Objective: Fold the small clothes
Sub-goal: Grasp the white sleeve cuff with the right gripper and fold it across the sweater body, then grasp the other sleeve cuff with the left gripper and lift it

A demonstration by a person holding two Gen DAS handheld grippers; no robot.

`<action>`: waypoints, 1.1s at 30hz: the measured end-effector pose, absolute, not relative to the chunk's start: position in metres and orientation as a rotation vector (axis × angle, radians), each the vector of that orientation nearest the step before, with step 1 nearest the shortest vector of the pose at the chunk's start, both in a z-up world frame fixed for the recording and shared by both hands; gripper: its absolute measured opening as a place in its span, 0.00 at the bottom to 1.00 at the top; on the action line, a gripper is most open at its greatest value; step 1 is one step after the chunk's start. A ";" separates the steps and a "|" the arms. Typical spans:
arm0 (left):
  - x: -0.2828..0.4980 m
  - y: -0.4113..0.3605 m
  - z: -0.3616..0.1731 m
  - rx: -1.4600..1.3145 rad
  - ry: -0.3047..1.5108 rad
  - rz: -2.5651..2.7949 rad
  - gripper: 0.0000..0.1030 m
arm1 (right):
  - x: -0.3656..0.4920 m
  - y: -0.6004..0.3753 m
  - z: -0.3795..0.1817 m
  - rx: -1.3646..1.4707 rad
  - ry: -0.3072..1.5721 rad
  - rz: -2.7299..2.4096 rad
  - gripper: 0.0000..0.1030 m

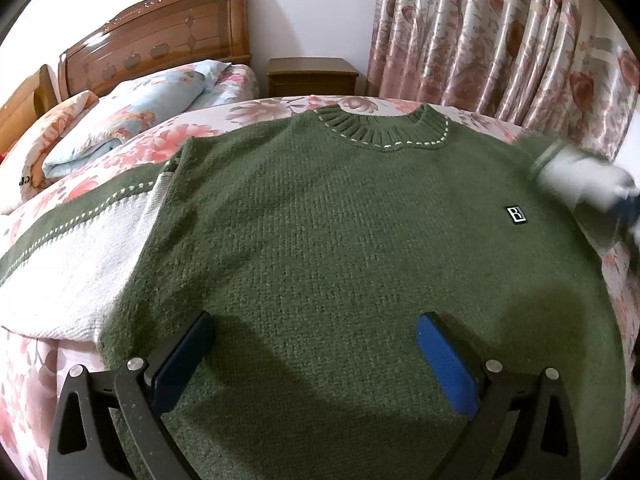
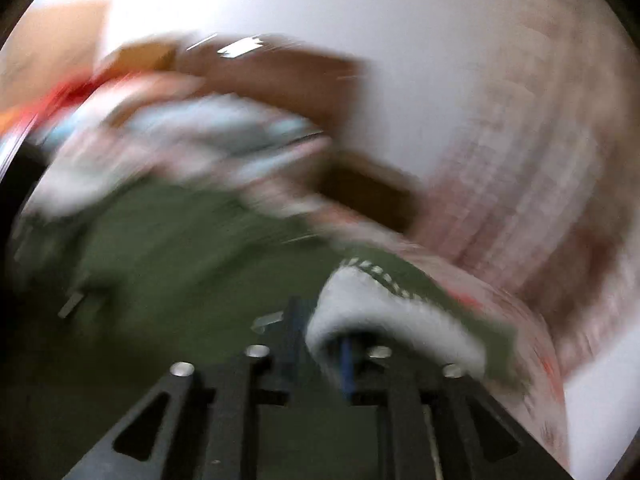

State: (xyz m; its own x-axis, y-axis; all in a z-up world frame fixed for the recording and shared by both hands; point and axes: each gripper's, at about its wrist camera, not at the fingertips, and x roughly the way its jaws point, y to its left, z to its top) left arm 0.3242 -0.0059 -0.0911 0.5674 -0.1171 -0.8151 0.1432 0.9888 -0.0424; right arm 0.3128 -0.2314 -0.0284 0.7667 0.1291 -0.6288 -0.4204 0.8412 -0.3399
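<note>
A small green knit sweater (image 1: pixel 328 240) with a ribbed collar and a small black B label (image 1: pixel 516 215) lies flat, front up, on the floral bed. Its left sleeve (image 1: pixel 68 256), white with a green stripe, stretches out to the left. My left gripper (image 1: pixel 316 354) is open and empty, its blue pads (image 1: pixel 448 364) just above the sweater's lower body. My right gripper (image 2: pixel 320 344) is shut on the white and green right sleeve (image 2: pixel 380 308), seen blurred in the right wrist view. That sleeve also shows, blurred, at the right edge of the left wrist view (image 1: pixel 576 176).
The bed has a floral sheet (image 1: pixel 168 140), pillows (image 1: pixel 132 116) and a wooden headboard (image 1: pixel 156 36) at the back left. A wooden nightstand (image 1: pixel 312 78) stands behind the bed. Floral curtains (image 1: pixel 500 40) hang at the back right.
</note>
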 end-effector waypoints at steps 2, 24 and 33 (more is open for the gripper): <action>0.324 -0.006 -0.091 0.027 0.954 -0.152 1.00 | 0.298 -0.215 -0.044 -0.567 0.633 0.323 1.00; 0.335 0.011 -0.076 -0.202 0.979 -0.253 0.76 | 0.290 -0.298 -0.069 -0.199 0.870 0.192 1.00; 0.365 -0.047 -0.079 -0.066 0.969 -0.198 0.52 | 0.294 -0.293 -0.068 -0.235 0.858 0.171 1.00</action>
